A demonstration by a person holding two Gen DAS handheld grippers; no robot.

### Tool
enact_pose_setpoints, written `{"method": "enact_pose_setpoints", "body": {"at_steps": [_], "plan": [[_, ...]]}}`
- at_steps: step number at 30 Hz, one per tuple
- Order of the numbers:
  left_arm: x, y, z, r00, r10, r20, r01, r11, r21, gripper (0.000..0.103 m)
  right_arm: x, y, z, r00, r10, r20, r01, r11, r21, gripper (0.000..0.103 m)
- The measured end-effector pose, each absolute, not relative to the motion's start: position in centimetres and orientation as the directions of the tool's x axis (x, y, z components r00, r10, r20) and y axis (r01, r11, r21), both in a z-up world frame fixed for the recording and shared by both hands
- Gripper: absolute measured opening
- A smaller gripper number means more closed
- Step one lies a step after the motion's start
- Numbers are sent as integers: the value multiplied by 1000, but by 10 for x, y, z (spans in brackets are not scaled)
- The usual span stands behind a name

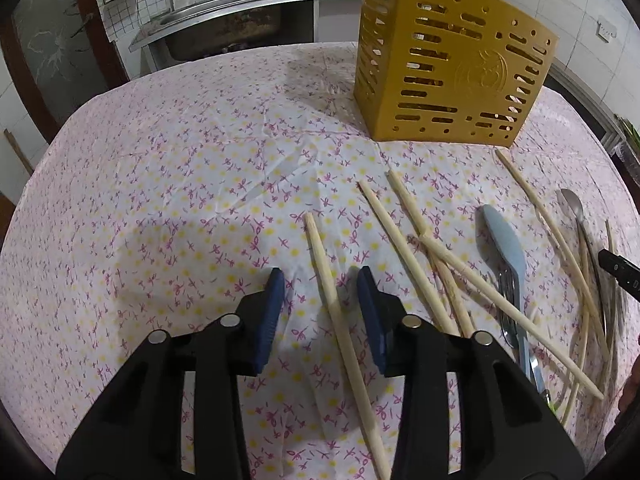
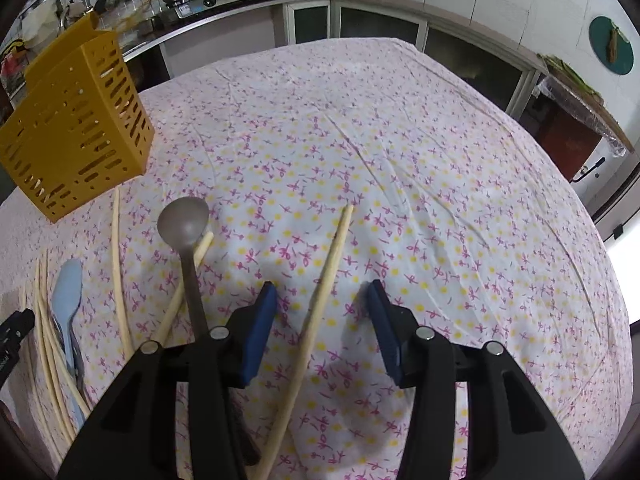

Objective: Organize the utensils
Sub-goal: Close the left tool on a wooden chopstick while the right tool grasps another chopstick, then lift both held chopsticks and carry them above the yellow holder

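The left gripper sits low in its frame, jaws spread, with a chopstick lying on the worktop between the blue pads, touching neither. To its right lie more chopsticks, a blue spoon and a metal spoon. A yellow holder stands upper right.

The right gripper is also spread, a second chopstick running between its pads, ungripped. A grey ladle lies just left of it, the holder at upper left, and the blue spoon at lower left.
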State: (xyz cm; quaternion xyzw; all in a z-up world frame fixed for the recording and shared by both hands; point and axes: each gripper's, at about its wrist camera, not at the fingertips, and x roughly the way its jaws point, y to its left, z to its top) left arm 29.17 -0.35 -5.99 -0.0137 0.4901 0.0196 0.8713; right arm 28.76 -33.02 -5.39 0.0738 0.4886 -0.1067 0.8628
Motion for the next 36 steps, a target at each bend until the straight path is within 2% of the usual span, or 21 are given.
{"method": "enact_pose_setpoints", "body": {"at_steps": [1,3,4,5,8,14,23,36], "plan": [[293,-4,-60,519,23,-854,-50,999,-3,26,288,-330,-53,501,-104,-859,253,967,30,46],[294,-5,-60,517,23,-856,-50,999,-3,21,289,-333,-53,500,-92,-861,247,968,40,41],[296,-6,-60,516,22,-857,-50,999,-4,18,290,-332,-51,499,-87,-862,247,968,45,35],[296,-7,-59,515,25,-857,-46,999,1,16,290,-336,-52,500,-82,-862,247,968,51,24],[302,-11,-58,508,27,-861,-29,999,14,8,291,-338,-50,494,-50,-868,245,966,83,12],[308,-2,-55,490,-29,-871,-22,999,-45,6,287,-347,-48,504,18,-863,253,953,168,6],[299,11,-42,504,-127,-854,-1,989,-148,4,278,-341,-23,576,39,-817,215,957,197,6],[268,13,12,609,-249,-753,95,966,-242,4,263,-315,17,679,193,-708,53,950,309,6]]}}
